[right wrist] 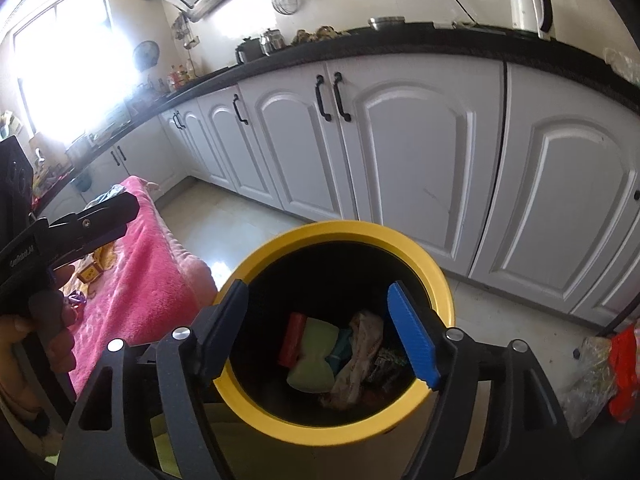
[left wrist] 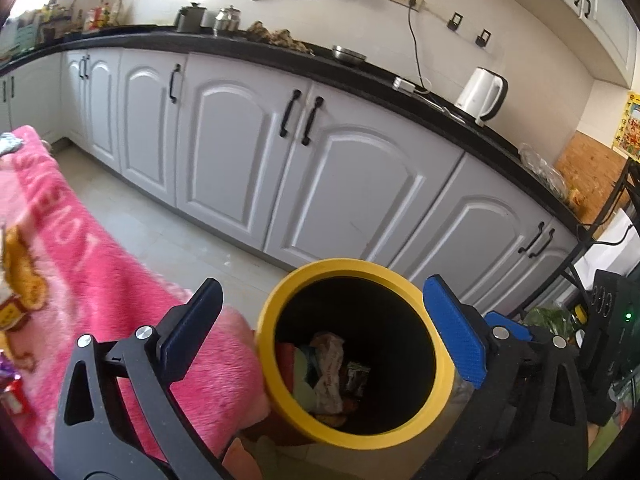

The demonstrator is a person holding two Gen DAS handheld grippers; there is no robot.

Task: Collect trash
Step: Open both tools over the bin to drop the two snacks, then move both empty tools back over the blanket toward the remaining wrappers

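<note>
Both tools stand apart and empty: the left tool (left wrist: 320,328) and right tool (right wrist: 320,332) hang above the yellow-rimmed bin (right wrist: 436,276), which contains wrappers (right wrist: 360,356).

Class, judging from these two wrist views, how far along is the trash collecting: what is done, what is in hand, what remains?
Done: several wrappers and a crumpled bag already lie in the yellow-rimmed bin. In hand: nothing; the left gripper and right gripper both hover open over the bin. Left: a purple wrapper and other small items remain on the pink blanket, so more trips look likely.
</note>
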